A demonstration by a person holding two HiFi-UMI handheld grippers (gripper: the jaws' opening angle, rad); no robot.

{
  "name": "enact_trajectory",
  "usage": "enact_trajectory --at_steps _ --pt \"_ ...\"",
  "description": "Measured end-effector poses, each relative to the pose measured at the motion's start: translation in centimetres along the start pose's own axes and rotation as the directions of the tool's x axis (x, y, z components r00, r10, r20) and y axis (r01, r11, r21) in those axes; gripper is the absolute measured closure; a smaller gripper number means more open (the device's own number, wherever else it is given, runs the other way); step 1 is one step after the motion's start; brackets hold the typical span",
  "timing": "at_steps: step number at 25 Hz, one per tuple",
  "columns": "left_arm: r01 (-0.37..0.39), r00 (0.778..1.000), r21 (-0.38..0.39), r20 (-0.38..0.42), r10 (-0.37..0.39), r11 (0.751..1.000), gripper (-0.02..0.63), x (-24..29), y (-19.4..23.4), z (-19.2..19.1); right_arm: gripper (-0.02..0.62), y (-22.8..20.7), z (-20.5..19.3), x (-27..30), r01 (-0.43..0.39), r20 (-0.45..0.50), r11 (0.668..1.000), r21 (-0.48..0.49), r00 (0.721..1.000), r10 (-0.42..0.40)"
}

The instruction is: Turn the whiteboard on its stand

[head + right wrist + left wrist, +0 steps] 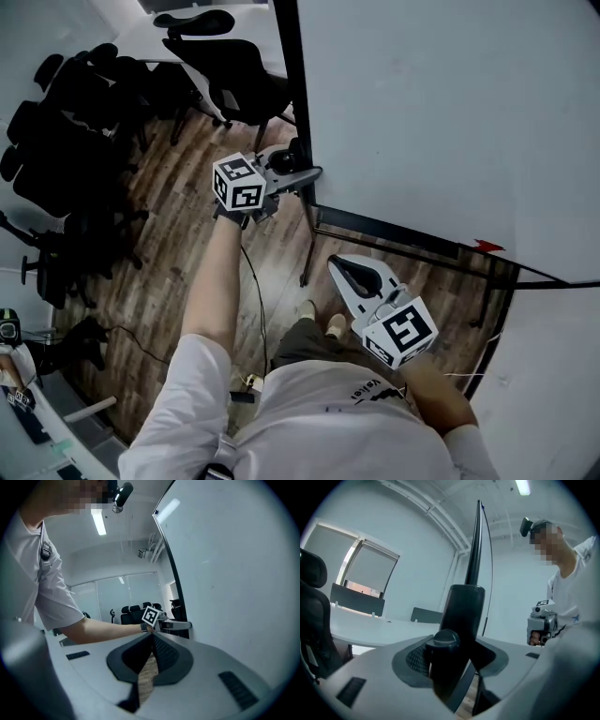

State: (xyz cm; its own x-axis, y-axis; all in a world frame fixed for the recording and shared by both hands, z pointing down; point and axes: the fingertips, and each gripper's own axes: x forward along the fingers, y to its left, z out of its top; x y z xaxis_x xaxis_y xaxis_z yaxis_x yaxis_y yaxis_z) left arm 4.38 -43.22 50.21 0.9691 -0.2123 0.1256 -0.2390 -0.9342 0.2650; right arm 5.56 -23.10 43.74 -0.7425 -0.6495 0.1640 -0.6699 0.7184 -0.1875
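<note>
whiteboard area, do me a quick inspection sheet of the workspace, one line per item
surface: wood floor
job's things: whiteboard in a black frame; stand beneath it; black knob on the post
clutter: small items on a white table edge, too small to name
grippers: left gripper tongs apart around the knob, cannot tell if they press; right gripper tongs together, empty, off the board
cables: thin black cable below the left arm
surroundings: black office chairs bunched left; long desk; window with blinds
</note>
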Motion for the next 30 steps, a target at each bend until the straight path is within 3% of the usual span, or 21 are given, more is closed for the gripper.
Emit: enact_trajectory --at_steps 11,23,30 --pt "-0.061 0.998 -0.004 0.023 0.061 0.998 0.387 -3.0 -9.0 -3.1 0.583 4.6 -0.9 -2.3 -0.039 0.021 0.999 0.006 0.999 0.039" --pt "-0.058 0.997 0.005 0.048 0.058 0.998 0.388 -4.3 -14.9 -4.8 0.583 8.4 -0.9 -2.8 0.067 0.044 0.998 0.006 0.997 -0.067" --pt "-0.075 0.995 0.004 0.071 0.075 0.997 0.387 -4.5 -17.0 -5.4 0.583 10.4 -1.6 -2.8 0.086 0.040 0.996 0.001 0.995 -0.086"
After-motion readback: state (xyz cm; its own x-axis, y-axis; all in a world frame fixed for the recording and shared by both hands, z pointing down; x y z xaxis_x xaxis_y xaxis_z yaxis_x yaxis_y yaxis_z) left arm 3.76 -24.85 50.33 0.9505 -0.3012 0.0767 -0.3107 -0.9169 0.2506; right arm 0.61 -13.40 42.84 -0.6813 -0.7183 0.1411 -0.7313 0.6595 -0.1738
